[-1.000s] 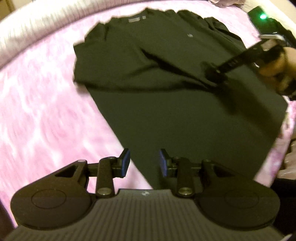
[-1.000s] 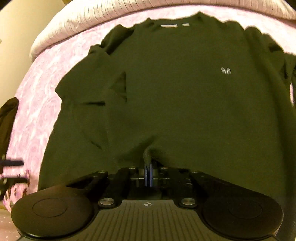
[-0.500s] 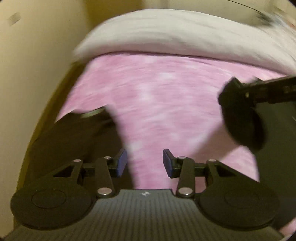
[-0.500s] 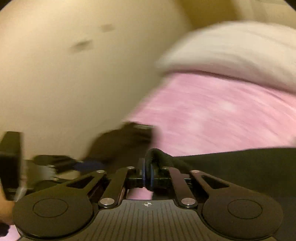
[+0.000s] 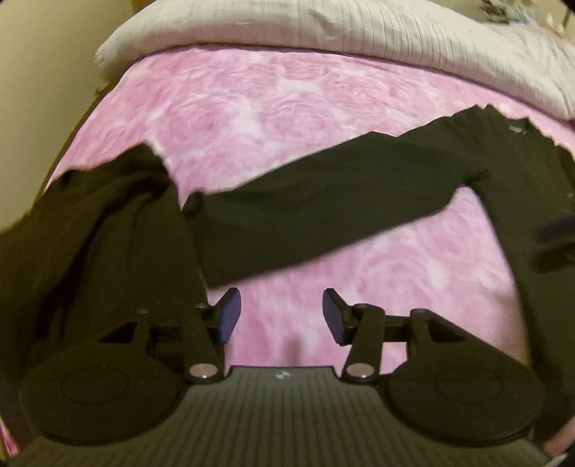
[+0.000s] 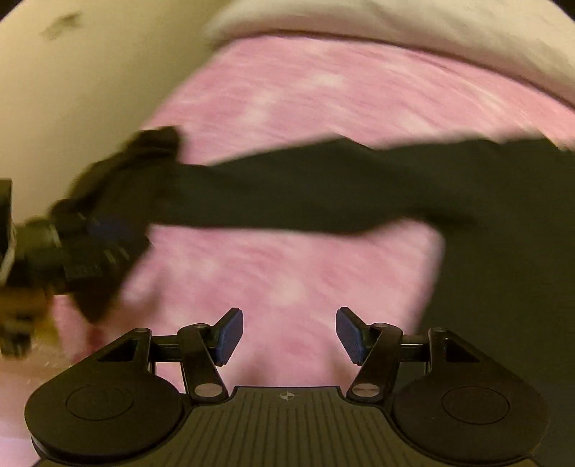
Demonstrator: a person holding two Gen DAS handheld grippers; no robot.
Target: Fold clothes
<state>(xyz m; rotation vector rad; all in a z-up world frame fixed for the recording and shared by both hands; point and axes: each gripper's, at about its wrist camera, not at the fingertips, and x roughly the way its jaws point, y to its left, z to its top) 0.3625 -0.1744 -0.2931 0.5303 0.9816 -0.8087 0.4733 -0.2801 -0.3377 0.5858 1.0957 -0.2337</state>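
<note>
Released since half a second ago, when the right gripper (image 6: 287, 336) was pinched on a fold of dark cloth, the fabric now lies free, and both tools stand with their jaws spread wide and nothing between them. One second ago the black long-sleeved shirt (image 5: 532, 201) filled both views with its sleeve folded in across the body; at present that sleeve (image 5: 323, 212) lies stretched out sideways over the pink bedspread (image 5: 251, 118).

Nearest in the left wrist view, the left gripper (image 5: 282, 316) hovers above bare pink cover, its blue pads (image 5: 230, 312) parted, just short of the sleeve's lower edge. Beyond it the sleeve runs from the cuff at centre-left up to the shoulder at upper right, where the collar and a small neck label are visible. The shirt body descends along the right margin. A second dark garment (image 5: 100, 244) lies crumpled at the left, beside the cuff; whether the two touch cannot be told.

The right wrist view is motion-blurred. Its blue pads (image 6: 350, 336) likewise stand apart over pink cover, with the shirt body at right and the sleeve crossing mid-frame. The left gripper appears blurred at the far left, near the crumpled garment.

Farthest, a pale ribbed blanket (image 5: 359, 32) borders the bedspread, with a cream wall (image 6: 90, 72) to the left.
</note>
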